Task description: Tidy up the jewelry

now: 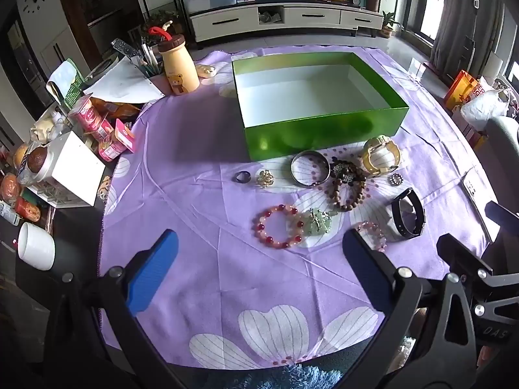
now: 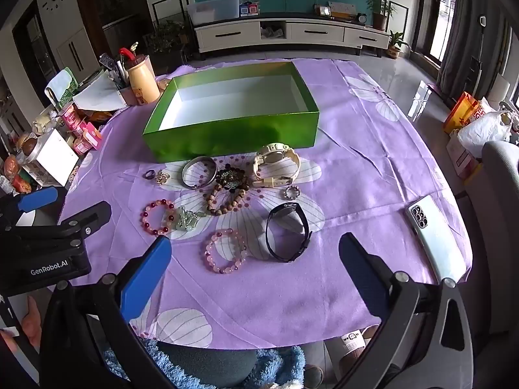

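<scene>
An empty green box [image 1: 324, 129] [image 2: 233, 136] stands on the purple flowered cloth [image 1: 201, 201] [image 2: 350, 168]. Before it lie a dark ring [image 1: 242, 176], a gold brooch [image 1: 264, 178], a silver bangle [image 1: 309, 168] [image 2: 199, 171], a cream watch [image 1: 381, 155] [image 2: 275, 163], wooden beads [image 1: 347, 191] [image 2: 223, 199], a red bead bracelet [image 1: 280, 227] [image 2: 159, 217], a jade pendant [image 1: 318, 222], a pink bead bracelet [image 2: 225, 254] and a black band [image 1: 408, 215] [image 2: 287, 235]. My left gripper [image 1: 259, 246] and right gripper [image 2: 254, 246] are open and empty, low over the near cloth.
Snack packs, a white box [image 1: 78, 168], a bear bottle [image 1: 178, 68] and a white cup [image 1: 35, 246] crowd the table's left side. A white phone [image 2: 434, 236] lies at the cloth's right edge. A grey chair [image 2: 502, 175] stands right.
</scene>
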Available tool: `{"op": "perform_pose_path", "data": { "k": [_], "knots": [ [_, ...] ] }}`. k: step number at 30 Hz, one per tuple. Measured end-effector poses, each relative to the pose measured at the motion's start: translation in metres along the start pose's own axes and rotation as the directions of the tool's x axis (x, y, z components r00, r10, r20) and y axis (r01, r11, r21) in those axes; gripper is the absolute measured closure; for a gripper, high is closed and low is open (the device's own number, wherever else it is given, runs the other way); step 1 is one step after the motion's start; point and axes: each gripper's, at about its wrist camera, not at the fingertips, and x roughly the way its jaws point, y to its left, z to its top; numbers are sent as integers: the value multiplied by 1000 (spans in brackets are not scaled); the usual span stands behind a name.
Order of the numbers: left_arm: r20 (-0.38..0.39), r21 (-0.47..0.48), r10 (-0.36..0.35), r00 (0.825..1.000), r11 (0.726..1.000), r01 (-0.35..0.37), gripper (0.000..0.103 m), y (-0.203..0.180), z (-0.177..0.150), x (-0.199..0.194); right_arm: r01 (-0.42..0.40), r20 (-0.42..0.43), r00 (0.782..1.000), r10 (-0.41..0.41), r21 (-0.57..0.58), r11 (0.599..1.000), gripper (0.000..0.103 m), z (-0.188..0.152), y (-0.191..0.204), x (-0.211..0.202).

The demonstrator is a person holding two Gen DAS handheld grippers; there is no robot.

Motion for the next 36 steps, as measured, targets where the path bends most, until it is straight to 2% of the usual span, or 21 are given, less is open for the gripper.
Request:
{"op": "perform_pose_path", "data": {
  "k": [36],
  "knots": [
    [25,-27,12,1000,1000,-11,2,8,5,-2,23,9,1000,-23,-3,1000,1,4,-3,-4]
  ]
}}
